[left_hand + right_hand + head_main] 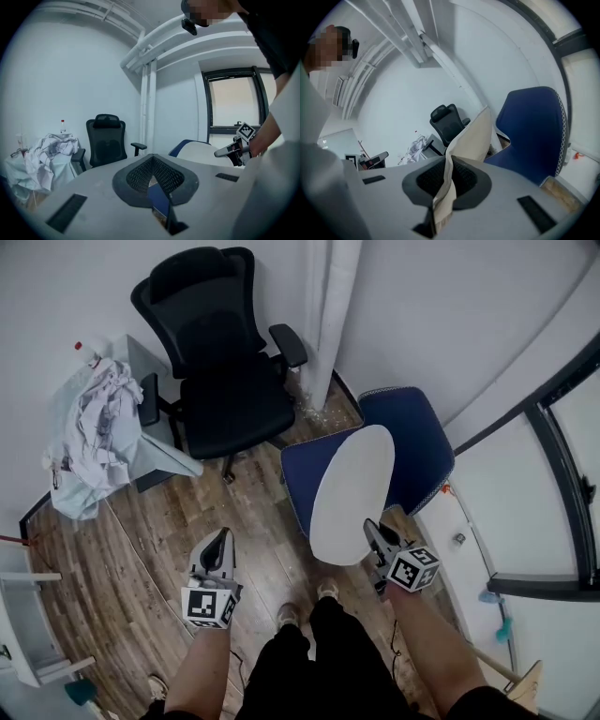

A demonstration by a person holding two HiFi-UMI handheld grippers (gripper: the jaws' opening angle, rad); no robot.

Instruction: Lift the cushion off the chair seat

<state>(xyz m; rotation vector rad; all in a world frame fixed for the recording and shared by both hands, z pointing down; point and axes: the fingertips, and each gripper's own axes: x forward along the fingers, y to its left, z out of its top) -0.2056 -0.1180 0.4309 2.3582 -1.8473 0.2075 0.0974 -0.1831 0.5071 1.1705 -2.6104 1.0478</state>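
Left gripper [221, 540] idle, jaws together on nothing, well left of the cushion [352, 493]. Right gripper [371, 529] pinched shut on just the cushion's near hem; cushion angled up ahead of it, seemingly off the blue chair [417, 446] beneath. Likely trouble: thin one-edge pinch slipping under the cushion's weight, dropping it onto the chair; worse with any swing.

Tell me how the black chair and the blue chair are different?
The black office chair has armrests and a headrest; the blue chair shows neither. The black office chair's seat is bare; the blue chair is partly covered in the head view by the cream cushion pinched in the right gripper. The black office chair looks taller-backed than the blue chair. Both stand on the wooden floor.
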